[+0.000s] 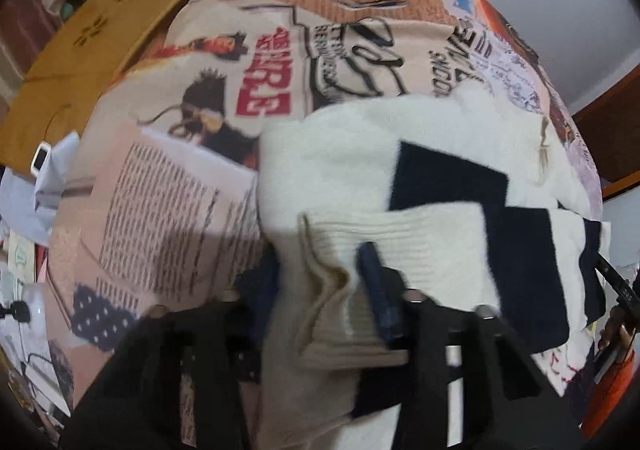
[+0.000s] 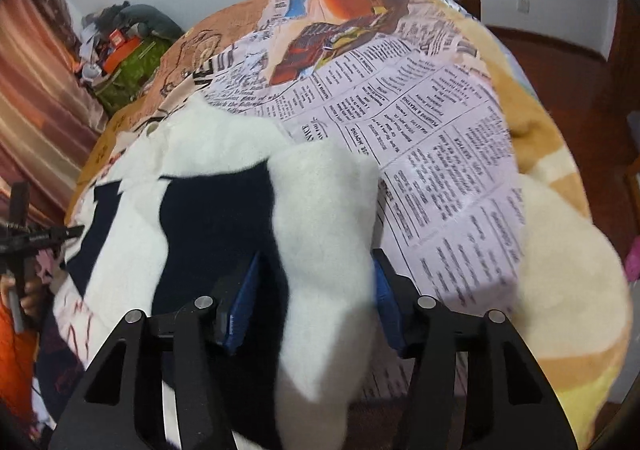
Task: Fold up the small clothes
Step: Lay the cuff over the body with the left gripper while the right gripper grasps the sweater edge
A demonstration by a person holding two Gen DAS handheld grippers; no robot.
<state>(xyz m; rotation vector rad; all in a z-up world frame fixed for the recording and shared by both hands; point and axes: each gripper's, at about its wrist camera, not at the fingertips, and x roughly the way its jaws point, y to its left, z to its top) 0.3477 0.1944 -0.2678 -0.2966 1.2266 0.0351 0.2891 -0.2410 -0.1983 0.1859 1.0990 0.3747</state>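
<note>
The white and navy sweater (image 1: 404, 154) is lying on the newspaper-print blanket (image 1: 168, 178). The left gripper (image 1: 320, 302) is pinching its ribbed cuff (image 1: 400, 250), while the right gripper (image 2: 316, 298) is clamping a fold of white fleece (image 2: 324, 218)

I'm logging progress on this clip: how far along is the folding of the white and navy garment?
Partly done: the white and navy garment lies on the printed bedspread with a panel already doubled over. In hand: the left gripper holds its ribbed cuff, and the right gripper holds a fuzzy white section. Left: laying both parts down flat and finishing the fold.
</note>
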